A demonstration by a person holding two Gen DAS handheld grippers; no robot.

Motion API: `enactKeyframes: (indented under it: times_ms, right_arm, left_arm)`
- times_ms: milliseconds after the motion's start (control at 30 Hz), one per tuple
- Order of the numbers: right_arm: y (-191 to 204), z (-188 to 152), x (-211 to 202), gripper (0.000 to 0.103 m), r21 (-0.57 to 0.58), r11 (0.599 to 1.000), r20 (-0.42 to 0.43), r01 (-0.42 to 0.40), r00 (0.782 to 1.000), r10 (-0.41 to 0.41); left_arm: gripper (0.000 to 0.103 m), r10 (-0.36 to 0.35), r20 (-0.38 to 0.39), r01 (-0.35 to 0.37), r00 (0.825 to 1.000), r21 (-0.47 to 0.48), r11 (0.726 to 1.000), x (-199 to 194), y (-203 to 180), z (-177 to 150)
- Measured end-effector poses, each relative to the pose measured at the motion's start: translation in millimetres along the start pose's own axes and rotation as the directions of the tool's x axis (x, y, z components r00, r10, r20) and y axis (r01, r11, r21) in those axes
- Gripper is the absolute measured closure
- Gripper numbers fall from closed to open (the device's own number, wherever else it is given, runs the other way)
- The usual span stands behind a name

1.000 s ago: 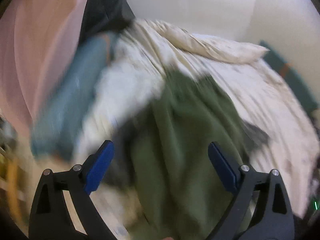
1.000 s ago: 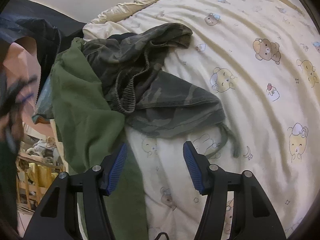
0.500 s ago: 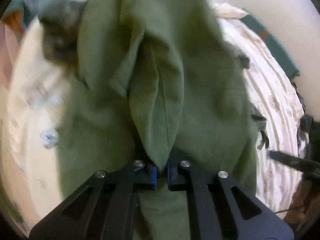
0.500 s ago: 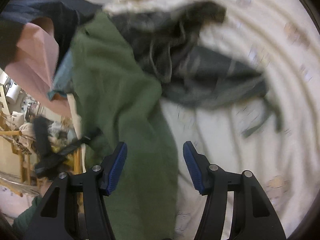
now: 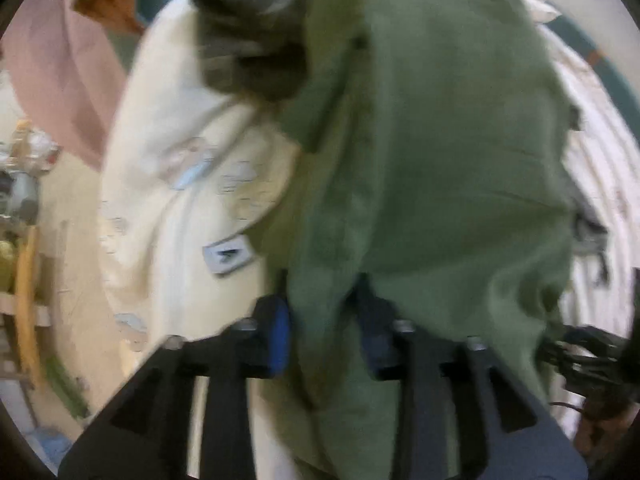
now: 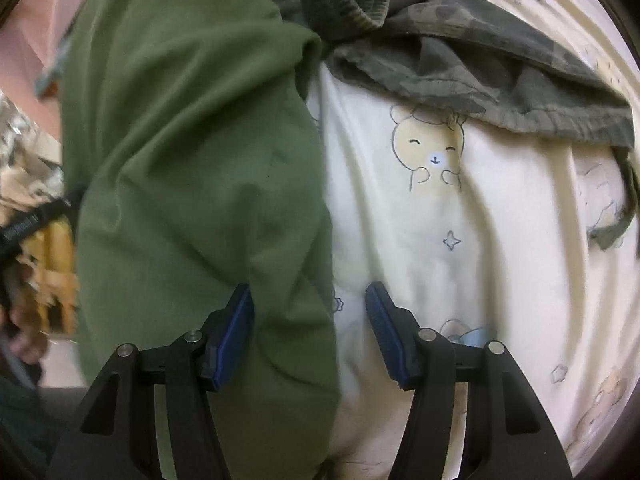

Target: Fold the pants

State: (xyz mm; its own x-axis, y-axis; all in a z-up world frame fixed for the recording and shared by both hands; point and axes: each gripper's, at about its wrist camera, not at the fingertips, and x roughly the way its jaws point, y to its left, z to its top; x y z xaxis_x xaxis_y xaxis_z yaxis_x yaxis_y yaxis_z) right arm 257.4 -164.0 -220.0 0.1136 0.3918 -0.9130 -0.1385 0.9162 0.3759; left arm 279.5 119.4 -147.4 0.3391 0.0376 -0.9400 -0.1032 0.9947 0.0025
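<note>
Both grippers have dropped closer to the olive-green cotton pants (image 5: 432, 152) on the cream bear-print bedsheet (image 6: 460, 240). Left gripper (image 5: 324, 336) jaws are opening around a fold; right gripper (image 6: 310, 332) gapes empty. Next, likely regripping an edge to spread them.

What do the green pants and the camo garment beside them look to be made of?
Green pants: a soft matte cloth, likely cotton knit or light fleece; it drapes in broad rounded folds with no sheen. Camo garment: a thinner woven cloth, probably cotton, with stitched hems and a ribbed band. The weave of both is too blurred to confirm.
</note>
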Motion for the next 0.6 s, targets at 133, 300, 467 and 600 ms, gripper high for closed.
enactKeyframes:
  times_ms: [133,300,467,600]
  right_arm:
    - [-2.1,4.4,-36.8,0.042,0.015,0.997,0.071,-0.082,0.994,0.080]
    - [-12.6,0.9,-90.2,0.042,0.046,0.985,0.178,-0.168,0.971,0.158]
    - [-2.1,-21.9,-135.9,0.042,0.006,0.974,0.229,-0.228,0.948,0.220]
    - [18.7,-50.2,-176.9,0.033,-0.110,0.991,0.352,-0.077,0.929,0.111]
  left_arm:
    - [0.038,-0.021,0.007,0.021,1.000,-0.057,0.998,-20.7,24.8,-12.8]
    - [0.027,-0.113,0.034,0.117,0.993,-0.116,0.986,-76.1,43.8,-43.8]
    - [0.026,-0.221,0.050,0.226,0.974,-0.162,0.961,-113.7,34.2,-101.1]
    - [0.028,-0.243,0.031,0.244,0.970,-0.092,0.965,-123.4,28.2,-156.0]
